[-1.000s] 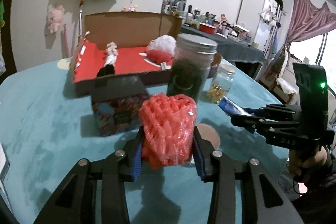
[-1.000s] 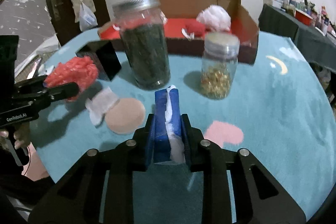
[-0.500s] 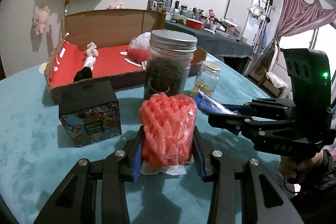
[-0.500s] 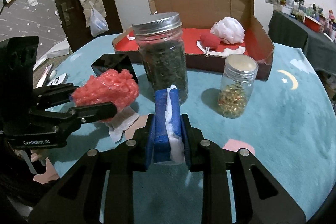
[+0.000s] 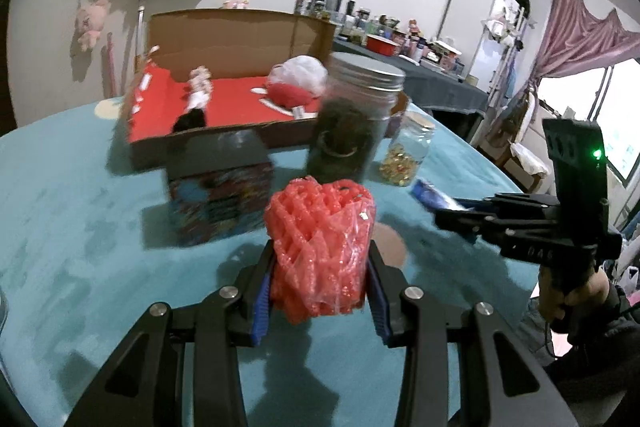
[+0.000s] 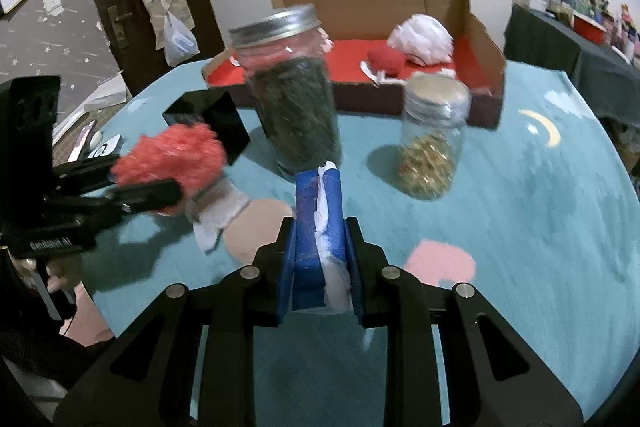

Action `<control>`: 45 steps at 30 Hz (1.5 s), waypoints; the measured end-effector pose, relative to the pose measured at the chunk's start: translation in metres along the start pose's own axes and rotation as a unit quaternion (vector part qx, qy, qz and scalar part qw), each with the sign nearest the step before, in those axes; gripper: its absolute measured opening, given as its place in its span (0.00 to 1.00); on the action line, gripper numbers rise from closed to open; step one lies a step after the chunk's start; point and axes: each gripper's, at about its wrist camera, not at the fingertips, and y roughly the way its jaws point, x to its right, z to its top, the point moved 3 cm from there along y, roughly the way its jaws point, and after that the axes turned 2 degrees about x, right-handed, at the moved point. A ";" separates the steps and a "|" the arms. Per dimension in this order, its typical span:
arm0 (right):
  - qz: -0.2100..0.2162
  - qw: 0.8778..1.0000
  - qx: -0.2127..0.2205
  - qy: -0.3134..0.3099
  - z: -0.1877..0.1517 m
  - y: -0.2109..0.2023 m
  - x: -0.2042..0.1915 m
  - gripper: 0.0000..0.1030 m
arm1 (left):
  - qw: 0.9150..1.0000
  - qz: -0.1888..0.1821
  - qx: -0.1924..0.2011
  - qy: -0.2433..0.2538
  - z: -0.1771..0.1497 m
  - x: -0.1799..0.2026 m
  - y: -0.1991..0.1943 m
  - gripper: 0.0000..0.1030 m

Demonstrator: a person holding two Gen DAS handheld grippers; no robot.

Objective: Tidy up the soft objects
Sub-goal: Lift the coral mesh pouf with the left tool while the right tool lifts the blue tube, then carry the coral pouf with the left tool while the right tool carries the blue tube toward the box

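Observation:
My left gripper (image 5: 320,291) is shut on a crumpled red foam net (image 5: 320,247) and holds it above the teal tabletop, in front of the black box. The right wrist view shows that net (image 6: 172,159) at the left. My right gripper (image 6: 320,267) is shut on a blue tissue pack (image 6: 318,227) with white tissue showing along its seam. From the left wrist view, the pack (image 5: 430,191) sticks out at the right. Behind the jars lies an open cardboard box (image 5: 240,35) lined in red. It holds a white puff (image 5: 298,71), a red soft ball (image 5: 286,93) and small plush pieces (image 5: 198,91).
A tall jar of dark leaves (image 6: 296,99) and a small jar of gold bits (image 6: 432,139) stand between the grippers and the cardboard box. A black cube box (image 6: 216,119) sits left of the tall jar. On the cloth lie a white tissue (image 6: 218,219) and a tan round pad (image 6: 256,231).
Both grips hold as before. The left gripper with the red net pulled back a little and has come forward again toward the black box; the picture is now slightly blurred.

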 end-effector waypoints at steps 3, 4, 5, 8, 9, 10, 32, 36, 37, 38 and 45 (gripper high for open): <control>-0.008 1.000 -0.006 0.010 -0.005 -0.003 0.010 0.22 | 1.000 0.015 -0.001 -0.008 -0.005 -0.014 -0.009 0.41; -0.012 1.000 -0.009 0.014 -0.007 -0.004 0.015 0.22 | 1.000 0.021 -0.001 -0.010 -0.006 -0.018 -0.011 0.41; -0.014 1.000 -0.010 0.016 -0.008 -0.005 0.017 0.22 | 1.000 0.028 -0.003 -0.012 -0.009 -0.023 -0.013 0.41; -0.024 0.999 -0.013 0.025 -0.011 -0.007 0.028 0.22 | 0.999 0.042 -0.012 -0.018 -0.013 -0.036 -0.014 0.41; -0.026 0.999 -0.013 0.026 -0.011 -0.008 0.031 0.22 | 0.999 0.046 -0.014 -0.020 -0.014 -0.040 -0.014 0.41; -0.028 0.999 -0.014 0.029 -0.011 -0.008 0.035 0.22 | 0.998 0.051 -0.017 -0.022 -0.016 -0.045 -0.014 0.41; -0.033 0.999 -0.024 -0.023 0.029 0.004 0.100 0.22 | 0.996 0.064 -0.036 0.045 0.024 -0.127 0.003 0.41; -0.033 0.998 -0.027 -0.043 0.044 0.011 0.108 0.22 | 0.996 0.047 -0.035 0.060 0.041 -0.129 0.008 0.41; -0.034 0.998 -0.028 -0.049 0.048 0.012 0.108 0.22 | 0.996 0.046 -0.035 0.065 0.045 -0.129 0.009 0.41; -0.036 0.997 -0.029 -0.056 0.051 0.013 0.109 0.22 | 0.996 0.044 -0.034 0.072 0.050 -0.129 0.010 0.41; -0.036 0.996 -0.022 -0.083 0.081 0.018 0.113 0.22 | 0.994 0.031 -0.028 0.098 0.082 -0.122 0.016 0.41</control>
